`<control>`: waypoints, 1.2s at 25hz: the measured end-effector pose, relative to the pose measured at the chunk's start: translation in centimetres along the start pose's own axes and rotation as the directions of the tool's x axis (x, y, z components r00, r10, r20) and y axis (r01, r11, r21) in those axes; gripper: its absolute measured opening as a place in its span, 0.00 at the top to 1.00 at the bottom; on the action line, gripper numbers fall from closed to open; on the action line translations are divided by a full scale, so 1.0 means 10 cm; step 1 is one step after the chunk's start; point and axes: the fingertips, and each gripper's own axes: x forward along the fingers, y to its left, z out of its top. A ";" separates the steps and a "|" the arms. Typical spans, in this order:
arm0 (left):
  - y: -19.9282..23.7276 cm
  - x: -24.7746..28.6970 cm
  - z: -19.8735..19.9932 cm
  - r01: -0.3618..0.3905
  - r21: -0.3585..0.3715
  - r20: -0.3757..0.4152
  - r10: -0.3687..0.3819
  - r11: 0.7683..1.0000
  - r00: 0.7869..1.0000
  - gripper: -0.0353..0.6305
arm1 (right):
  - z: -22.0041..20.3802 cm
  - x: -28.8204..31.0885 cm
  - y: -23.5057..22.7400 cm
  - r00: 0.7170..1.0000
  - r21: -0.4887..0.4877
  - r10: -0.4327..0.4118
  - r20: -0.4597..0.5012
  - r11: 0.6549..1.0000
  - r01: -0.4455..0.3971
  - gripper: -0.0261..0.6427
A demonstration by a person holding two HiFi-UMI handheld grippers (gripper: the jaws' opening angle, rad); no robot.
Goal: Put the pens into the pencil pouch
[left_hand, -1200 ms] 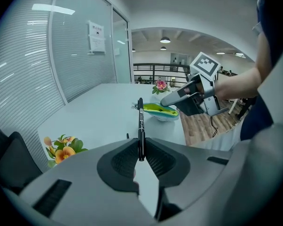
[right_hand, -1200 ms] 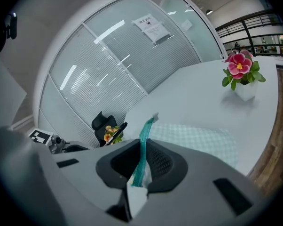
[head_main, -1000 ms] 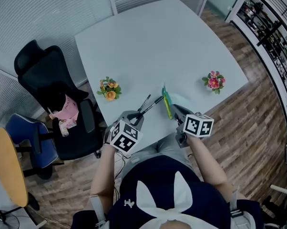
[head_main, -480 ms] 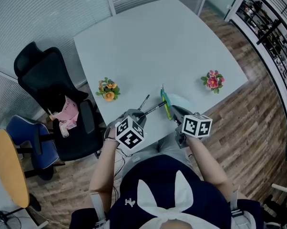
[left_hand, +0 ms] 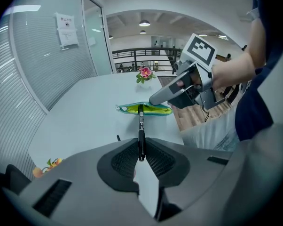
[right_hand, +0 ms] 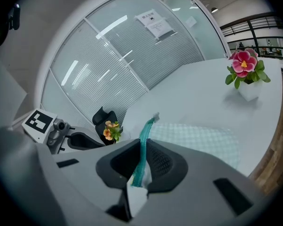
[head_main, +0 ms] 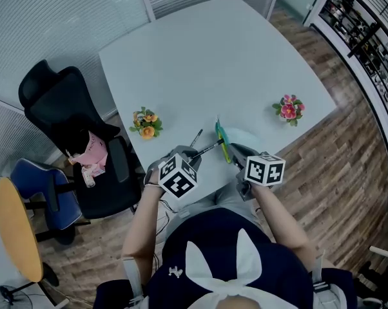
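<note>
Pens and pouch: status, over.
Left gripper shut on pen, tip at pouch mouth. Right gripper shut on pouch rim. Second pen loose on table. Path clear.

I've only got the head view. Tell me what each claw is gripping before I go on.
Observer: In the left gripper view, the left claw is shut on a black pen, pinched near its rear end.
Operator: Now the right one.
Observer: The right gripper view shows the right claw shut on the pouch, holding it by its teal zipper edge.
Operator: Report the pouch mouth.
Observer: From the left gripper view it gapes open, yellow-green inside, and the pen's tip lines up with it. I cannot tell whether the tip is inside.
</note>
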 end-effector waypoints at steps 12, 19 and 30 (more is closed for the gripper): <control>0.09 0.07 0.13 0.014 -0.019 0.046 -0.013 1.000 0.999 0.85 | -0.02 0.09 -0.01 1.000 0.011 0.002 -0.007 1.000 -0.002 0.89; 0.10 0.07 0.18 0.016 -0.022 0.063 -0.015 1.000 0.998 0.85 | -0.02 0.10 0.00 1.000 0.013 0.004 -0.010 1.000 -0.004 0.89; 0.05 0.13 0.23 0.055 -0.009 0.072 -0.055 0.998 0.996 0.85 | -0.05 0.12 0.03 1.000 0.001 0.018 -0.025 1.000 -0.018 0.89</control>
